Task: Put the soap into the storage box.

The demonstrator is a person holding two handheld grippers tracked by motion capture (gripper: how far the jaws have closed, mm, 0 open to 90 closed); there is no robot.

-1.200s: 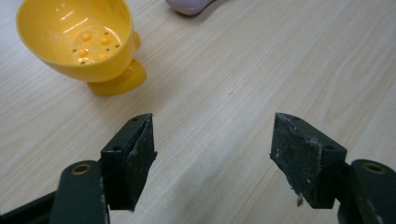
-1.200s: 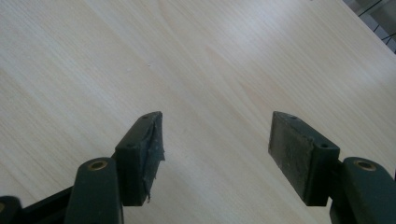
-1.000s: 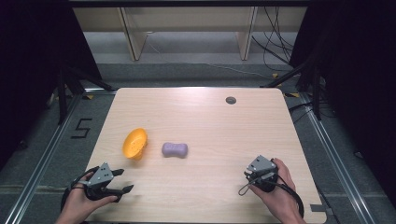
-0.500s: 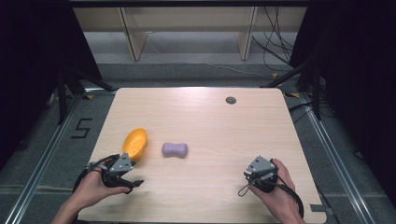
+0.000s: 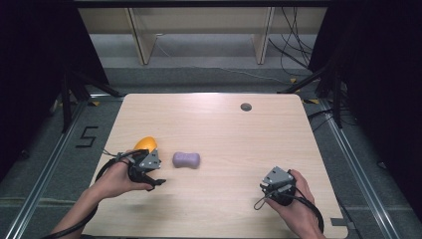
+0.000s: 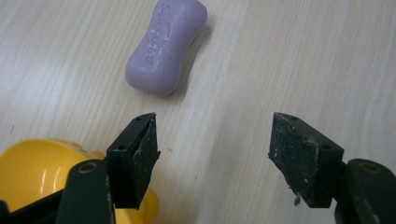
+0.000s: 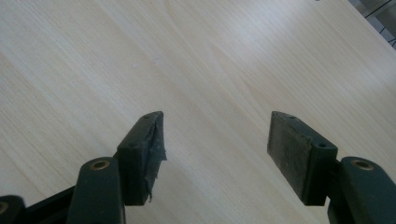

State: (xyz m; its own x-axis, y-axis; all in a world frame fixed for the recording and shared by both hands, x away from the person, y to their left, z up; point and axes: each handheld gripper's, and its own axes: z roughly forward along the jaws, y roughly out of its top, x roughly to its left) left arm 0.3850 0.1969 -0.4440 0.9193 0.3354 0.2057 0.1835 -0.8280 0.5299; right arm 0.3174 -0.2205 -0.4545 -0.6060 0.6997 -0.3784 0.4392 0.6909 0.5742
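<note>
The left tongs (image 5: 155,180) stand well open with nothing between the jaws, which have just been closing a little, bare table (image 5: 224,124) showing in the gap. The purple soap bar (image 6: 166,45) lies flat on the table just ahead of them, nearer their left jaw and apart from both pads. The yellow bowl (image 6: 35,170) sits close beside and partly behind that left jaw. The right tongs (image 7: 215,149) rest well apart from both things, jaws wide open over bare wood, holding nothing
</note>
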